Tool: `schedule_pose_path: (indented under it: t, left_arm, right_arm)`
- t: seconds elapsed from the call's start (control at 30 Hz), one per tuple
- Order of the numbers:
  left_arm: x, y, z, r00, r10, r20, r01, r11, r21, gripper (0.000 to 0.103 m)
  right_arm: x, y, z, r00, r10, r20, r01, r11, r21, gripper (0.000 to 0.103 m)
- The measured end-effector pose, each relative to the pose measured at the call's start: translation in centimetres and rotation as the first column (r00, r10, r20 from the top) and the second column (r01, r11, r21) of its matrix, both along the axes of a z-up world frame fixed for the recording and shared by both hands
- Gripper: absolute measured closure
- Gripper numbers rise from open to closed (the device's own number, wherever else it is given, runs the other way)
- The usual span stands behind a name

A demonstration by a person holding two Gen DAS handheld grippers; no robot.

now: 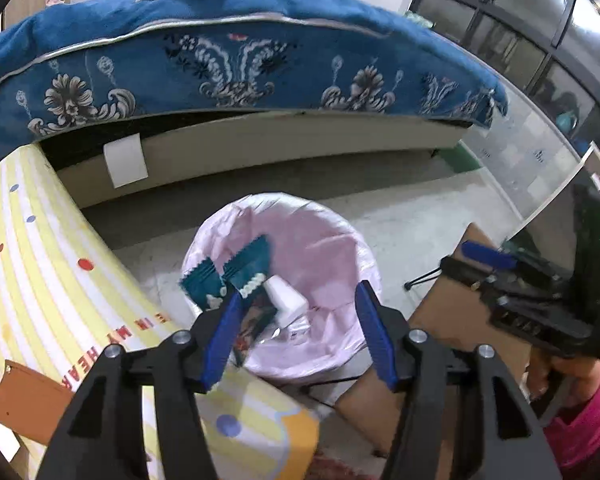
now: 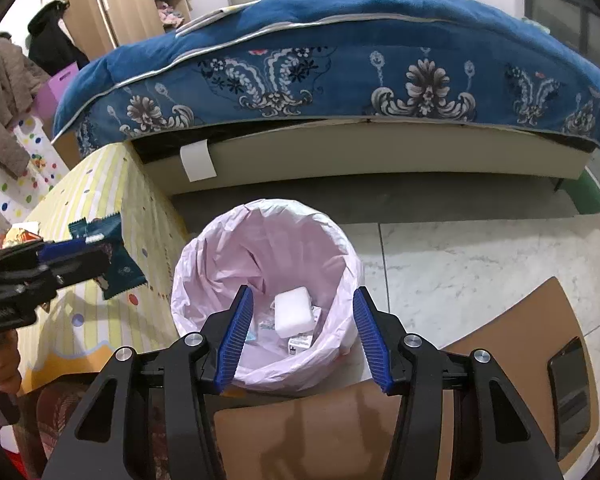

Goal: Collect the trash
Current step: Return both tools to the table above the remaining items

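Note:
A bin lined with a pink bag stands on the floor in front of the bed. Inside it lie a white box and a small printed carton. My left gripper hovers over the bin's left rim with its jaws wide apart. A crumpled teal wrapper rests against its left finger, and the other pad does not touch it. My right gripper hangs open over the bin with nothing between its fingers.
A table under a yellow striped cloth stands left of the bin. Behind is a bed with a blue floral blanket. A brown board with a dark phone lies at the right on the marble floor.

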State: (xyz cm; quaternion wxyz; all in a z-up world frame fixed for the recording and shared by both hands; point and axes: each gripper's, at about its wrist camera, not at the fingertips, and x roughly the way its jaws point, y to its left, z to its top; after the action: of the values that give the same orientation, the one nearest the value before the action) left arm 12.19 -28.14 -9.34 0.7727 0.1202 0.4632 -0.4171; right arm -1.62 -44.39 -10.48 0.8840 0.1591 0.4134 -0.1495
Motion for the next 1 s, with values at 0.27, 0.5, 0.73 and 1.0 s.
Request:
schedule_pose_path:
  t: [0.27,0.5,0.73,1.0]
  left_arm:
    - [0.6,3.4,-0.8,0.998,0.044,-0.037,-0.042,0.998,0.054,0.035]
    - [-0.5,6.0,-1.4,0.997,0.027,-0.072,-0.026,0.999,0.019,0.034]
    - [-2.7,4.1,-1.1,0.998,-0.053,-0.043,0.055,0.998,0.024,0.035]
    - [-3.9,10.4,2.9,0.987,0.143,0.072,-0.14,0.989,-0.04,0.034]
  right_arm:
    - [-0.1,-0.1,0.0,1.0,-0.002,0.011,0.002,1.0,0.019,0.051]
    - [-0.2,0.9,0.4,1.0,0.02,0.021,-0.021,1.0,0.021,0.051]
    - [-0.8,1.3,1.3,0.999,0.015,0.03,-0.016,1.0,0.009,0.051]
    - [-0.9,3.4,3.7,0.996,0.059,0.073,-0.059,0.998,-0.002,0.051]
